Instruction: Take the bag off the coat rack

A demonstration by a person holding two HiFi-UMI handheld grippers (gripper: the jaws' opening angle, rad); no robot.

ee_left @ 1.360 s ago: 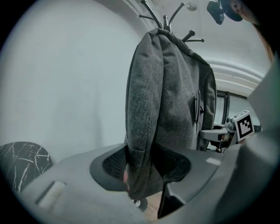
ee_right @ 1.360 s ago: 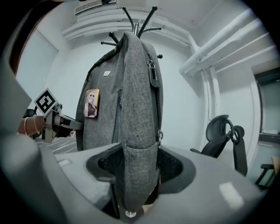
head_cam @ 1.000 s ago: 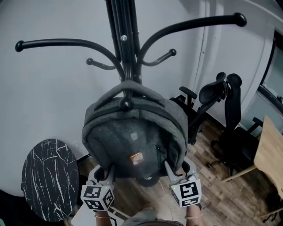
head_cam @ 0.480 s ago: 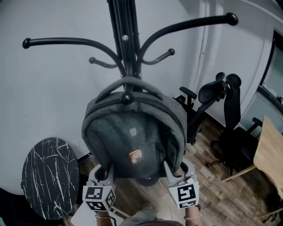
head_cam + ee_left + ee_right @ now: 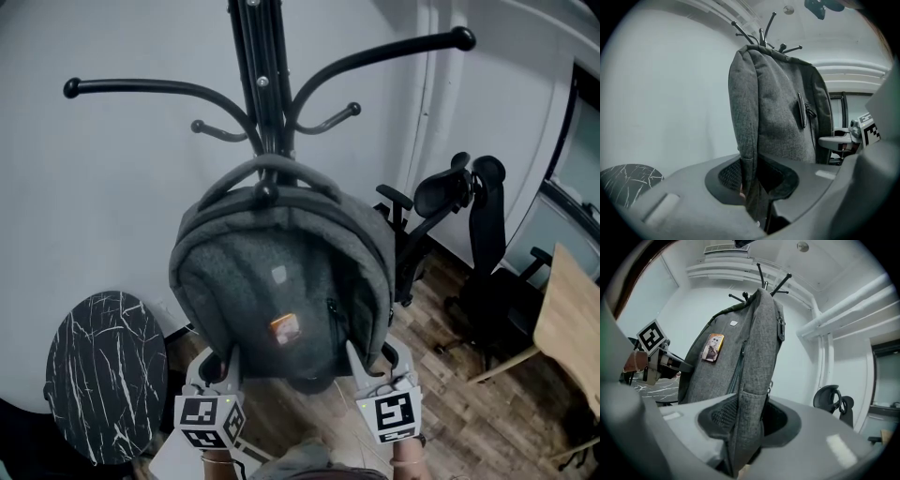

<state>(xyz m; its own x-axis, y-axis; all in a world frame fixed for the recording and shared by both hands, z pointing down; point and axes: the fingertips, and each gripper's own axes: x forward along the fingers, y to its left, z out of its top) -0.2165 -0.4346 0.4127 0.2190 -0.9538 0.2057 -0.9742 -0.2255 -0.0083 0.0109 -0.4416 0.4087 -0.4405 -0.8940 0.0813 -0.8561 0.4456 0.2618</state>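
my left gripper (image 5: 228, 359) has just been closing and pinches the lower left edge of the bag (image 5: 272, 281). my right gripper (image 5: 359, 359) has closed likewise and grips the lower right edge. the grey bag hangs upright between the 2, its top handle (image 5: 272, 161) looped over 1 front hook (image 5: 266, 192) of the black coat rack (image 5: 265, 84). a marbled round table (image 5: 103, 375) sits low at the left, and an office chair (image 5: 469, 216) stands beyond at the right.
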